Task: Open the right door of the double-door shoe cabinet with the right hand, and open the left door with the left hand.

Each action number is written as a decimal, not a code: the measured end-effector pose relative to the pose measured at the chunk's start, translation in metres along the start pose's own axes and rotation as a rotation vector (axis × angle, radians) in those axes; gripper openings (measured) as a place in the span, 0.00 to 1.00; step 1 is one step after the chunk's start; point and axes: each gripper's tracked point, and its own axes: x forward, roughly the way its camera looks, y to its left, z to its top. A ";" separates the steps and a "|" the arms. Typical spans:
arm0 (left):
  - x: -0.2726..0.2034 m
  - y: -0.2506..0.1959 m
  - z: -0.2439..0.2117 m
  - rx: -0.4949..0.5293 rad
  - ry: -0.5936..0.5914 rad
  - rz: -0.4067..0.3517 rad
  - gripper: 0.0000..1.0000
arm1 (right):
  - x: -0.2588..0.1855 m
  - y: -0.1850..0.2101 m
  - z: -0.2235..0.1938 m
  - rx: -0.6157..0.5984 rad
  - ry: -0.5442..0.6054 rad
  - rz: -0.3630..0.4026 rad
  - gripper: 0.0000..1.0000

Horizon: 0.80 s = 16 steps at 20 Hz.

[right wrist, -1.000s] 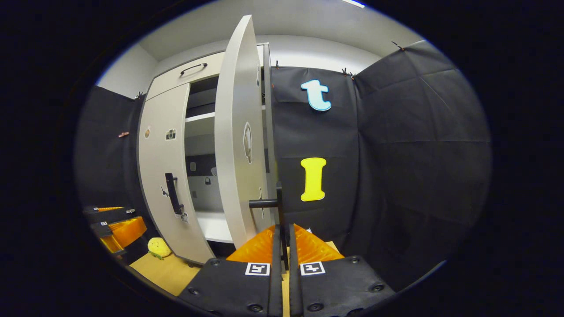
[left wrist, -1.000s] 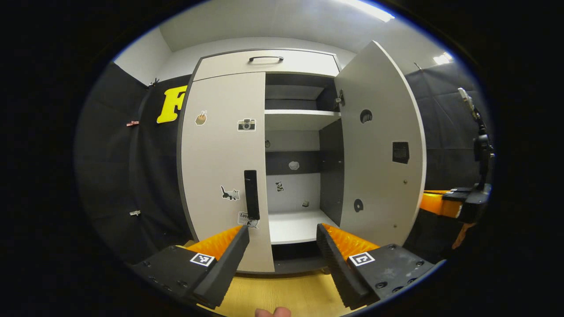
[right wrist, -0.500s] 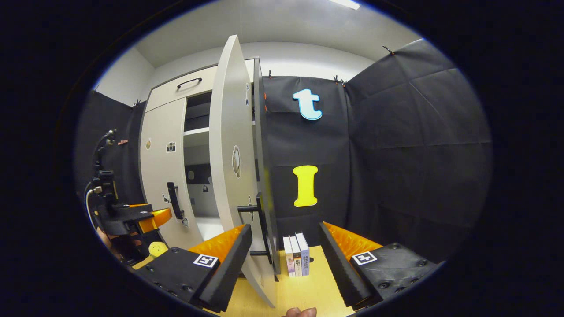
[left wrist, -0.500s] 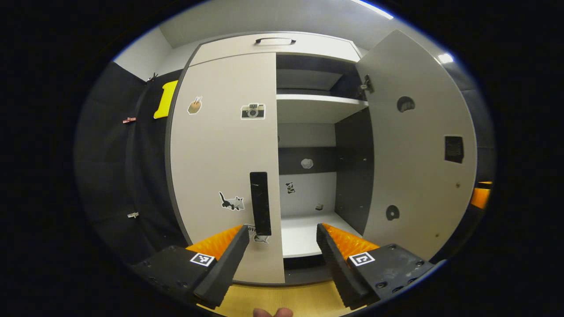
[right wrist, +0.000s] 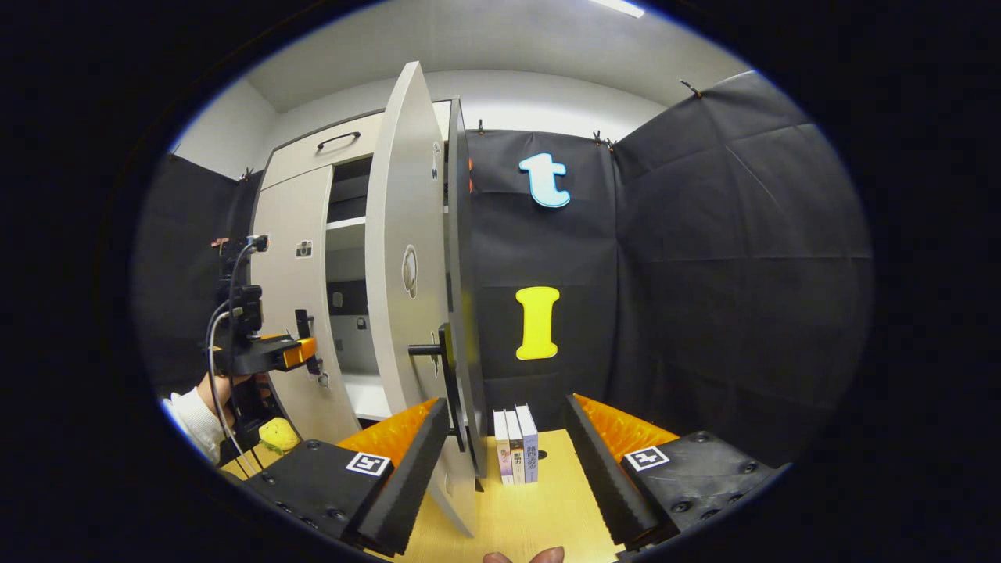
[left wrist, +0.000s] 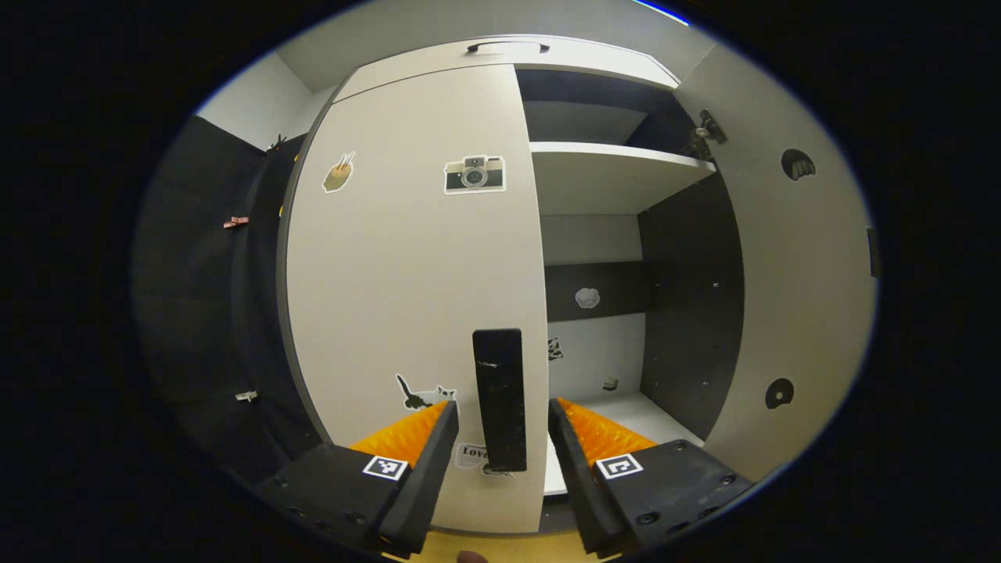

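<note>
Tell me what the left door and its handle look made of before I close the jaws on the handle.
Left door: pale matte board, probably laminated wood composite, judging by its flat, even, grainless face with stickers on it. Handle: black, slightly glossy bar, plastic or painted metal; a small scuff near its top, but I cannot tell which.

A staged recording booth rather than a lived-in home: black cloth walls (right wrist: 704,258) clipped up around a pale double-door shoe cabinet (left wrist: 414,258) dotted with stickers, a wooden floor (right wrist: 532,508), three books (right wrist: 516,446) standing at the far wall.
</note>
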 end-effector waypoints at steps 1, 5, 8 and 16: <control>0.008 0.001 -0.001 0.007 0.002 0.003 0.71 | 0.000 0.000 0.001 0.002 -0.002 0.003 0.93; 0.028 0.001 -0.012 -0.023 0.031 -0.018 0.57 | -0.003 0.000 0.006 -0.016 -0.021 0.007 0.93; 0.031 -0.005 -0.012 -0.033 0.015 -0.037 0.37 | -0.006 0.000 0.008 -0.026 -0.028 0.000 0.93; 0.029 -0.006 -0.019 -0.067 0.041 -0.063 0.24 | -0.016 0.016 0.013 -0.027 -0.032 0.004 0.93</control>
